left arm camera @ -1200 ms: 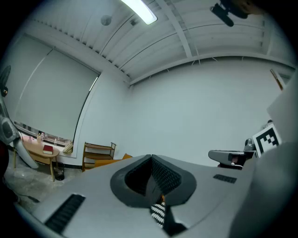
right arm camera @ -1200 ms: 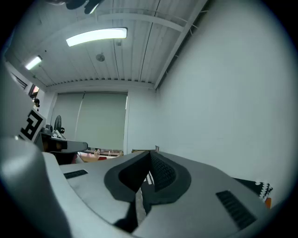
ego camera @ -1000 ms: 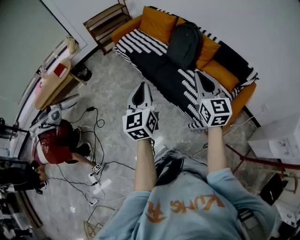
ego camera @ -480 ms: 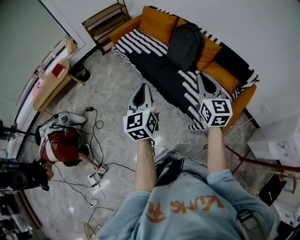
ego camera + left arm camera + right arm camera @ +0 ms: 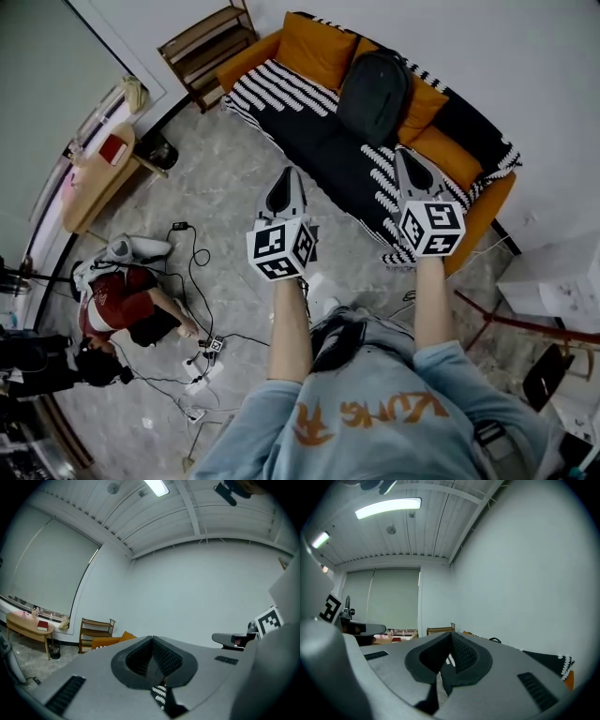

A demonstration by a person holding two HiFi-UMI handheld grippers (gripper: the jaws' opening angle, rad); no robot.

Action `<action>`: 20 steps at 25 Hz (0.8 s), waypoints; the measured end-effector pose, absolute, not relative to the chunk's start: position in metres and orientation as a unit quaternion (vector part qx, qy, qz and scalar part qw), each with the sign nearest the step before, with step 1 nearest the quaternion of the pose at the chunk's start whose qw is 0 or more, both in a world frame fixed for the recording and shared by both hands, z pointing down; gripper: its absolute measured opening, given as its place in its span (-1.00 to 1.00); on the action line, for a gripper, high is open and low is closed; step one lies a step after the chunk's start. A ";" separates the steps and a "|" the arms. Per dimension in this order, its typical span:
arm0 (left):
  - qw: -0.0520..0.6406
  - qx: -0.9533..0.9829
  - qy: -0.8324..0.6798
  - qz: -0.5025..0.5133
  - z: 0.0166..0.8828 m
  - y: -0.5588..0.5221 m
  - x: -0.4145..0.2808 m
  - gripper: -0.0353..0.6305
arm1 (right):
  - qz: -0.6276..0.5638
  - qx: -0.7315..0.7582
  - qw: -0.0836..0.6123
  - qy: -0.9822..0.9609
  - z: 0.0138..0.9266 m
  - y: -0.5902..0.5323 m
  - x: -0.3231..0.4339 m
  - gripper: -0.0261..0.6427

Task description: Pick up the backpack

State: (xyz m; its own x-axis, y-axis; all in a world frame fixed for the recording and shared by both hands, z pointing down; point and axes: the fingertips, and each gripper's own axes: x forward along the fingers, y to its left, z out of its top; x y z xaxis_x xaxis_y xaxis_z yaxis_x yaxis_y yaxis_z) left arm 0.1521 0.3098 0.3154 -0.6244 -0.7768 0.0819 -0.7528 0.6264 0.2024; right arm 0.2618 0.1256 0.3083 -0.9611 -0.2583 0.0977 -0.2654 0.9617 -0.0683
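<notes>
Sofa [image 5: 302, 133] with backpack [image 5: 372, 94], ahead of right tool [image 5: 403, 156]

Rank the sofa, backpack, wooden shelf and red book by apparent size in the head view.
1. sofa, by far the largest
2. backpack and wooden shelf: about alike, so not ranked
3. red book, smallest

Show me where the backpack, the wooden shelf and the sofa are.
backpack [image 5: 373, 94], head view, middle of its dark front.
wooden shelf [image 5: 204, 30], head view, its top board.
sofa [image 5: 317, 42], head view, an orange back cushion beside the backpack.
</notes>
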 end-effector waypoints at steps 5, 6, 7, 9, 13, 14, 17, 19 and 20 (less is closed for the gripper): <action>0.076 0.442 -0.890 -0.079 0.314 0.308 0.129 -0.83 | 0.039 0.144 0.039 -0.988 0.304 0.127 0.241 -0.93; 0.074 0.445 -0.889 -0.080 0.313 0.308 0.124 -0.83 | 0.037 0.145 0.038 -0.988 0.303 0.128 0.236 -0.93; 0.071 0.448 -0.887 -0.082 0.312 0.309 0.120 -0.83 | 0.034 0.145 0.037 -0.988 0.301 0.129 0.232 -0.93; 0.067 0.451 -0.886 -0.083 0.309 0.313 0.111 -0.83 | 0.032 0.146 0.033 -0.988 0.299 0.134 0.223 -0.93; 0.056 0.451 -0.886 -0.087 0.301 0.329 0.093 -0.83 | 0.033 0.137 0.020 -0.990 0.293 0.148 0.206 -0.93; 0.055 0.450 -0.887 -0.088 0.301 0.333 0.088 -0.83 | 0.035 0.135 0.018 -0.990 0.292 0.151 0.203 -0.93; 0.056 0.443 -0.890 -0.091 0.301 0.346 0.079 -0.83 | 0.039 0.136 0.016 -0.990 0.291 0.154 0.198 -0.93; 0.054 0.441 -0.890 -0.101 0.299 0.353 0.073 -0.83 | 0.041 0.134 0.008 -0.990 0.286 0.158 0.194 -0.93; 0.053 0.440 -0.890 -0.107 0.297 0.355 0.070 -0.83 | 0.040 0.133 0.006 -0.990 0.284 0.160 0.191 -0.93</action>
